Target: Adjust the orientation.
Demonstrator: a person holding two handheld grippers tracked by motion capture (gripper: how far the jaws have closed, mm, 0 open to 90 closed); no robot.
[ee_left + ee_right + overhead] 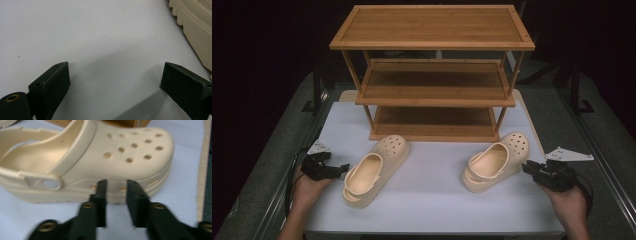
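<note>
Pair of beige clogs on the white mat before an empty wooden rack, presumably awaiting shelving.
- Left clog: beside the left gripper, jaws wide apart, empty.
- Right clog: right gripper aimed at its side, jaws narrowly parted, empty.

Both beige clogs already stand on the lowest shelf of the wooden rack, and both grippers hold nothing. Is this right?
Not quite. The high view shows both clogs, the left clog and the right clog, lying on the white table in front of the wooden rack. The left gripper and right gripper indeed hold nothing.
</note>
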